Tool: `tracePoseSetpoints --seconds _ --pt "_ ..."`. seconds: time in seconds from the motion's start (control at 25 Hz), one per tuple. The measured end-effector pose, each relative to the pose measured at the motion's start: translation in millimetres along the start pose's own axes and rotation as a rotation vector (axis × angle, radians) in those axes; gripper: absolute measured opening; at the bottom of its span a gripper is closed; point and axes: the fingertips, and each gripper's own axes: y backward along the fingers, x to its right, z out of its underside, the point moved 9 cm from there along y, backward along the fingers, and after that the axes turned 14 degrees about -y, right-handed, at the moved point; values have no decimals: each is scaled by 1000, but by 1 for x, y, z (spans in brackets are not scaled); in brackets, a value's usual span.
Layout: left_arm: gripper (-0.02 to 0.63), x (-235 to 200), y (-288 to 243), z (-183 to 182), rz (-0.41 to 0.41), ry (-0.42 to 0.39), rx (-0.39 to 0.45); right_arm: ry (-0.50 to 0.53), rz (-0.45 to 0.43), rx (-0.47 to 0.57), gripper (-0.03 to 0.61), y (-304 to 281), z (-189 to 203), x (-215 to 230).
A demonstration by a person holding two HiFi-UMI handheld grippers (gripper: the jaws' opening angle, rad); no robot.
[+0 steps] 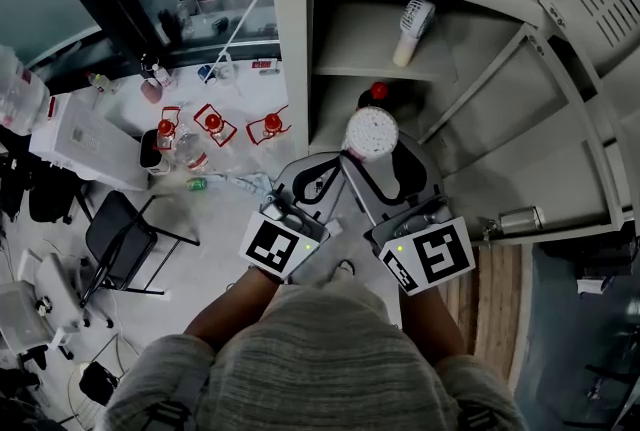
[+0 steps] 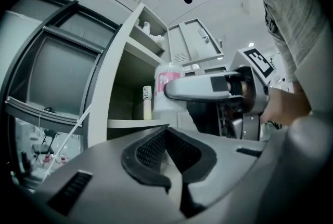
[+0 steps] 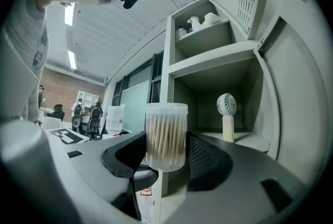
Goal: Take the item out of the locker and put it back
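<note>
White locker shelves stand open ahead of me, a small fan upright in the middle compartment. My right gripper is clamped on a clear lidded jar packed with cotton swabs, held upright just outside that compartment. My left gripper is clenched on nothing. I judge the jar is out and due back: next I carry it in level, set it beside the fan without knocking it, then let go.

The fan stands on the locker shelf behind the swab jar.
</note>
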Motion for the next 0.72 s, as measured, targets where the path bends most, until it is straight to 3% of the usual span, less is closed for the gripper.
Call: tracePoseSetpoints --seconds 0.72 --pt "6 -8 0 3 -24 -12 -15 39 28 28 252 -53 -16 35"
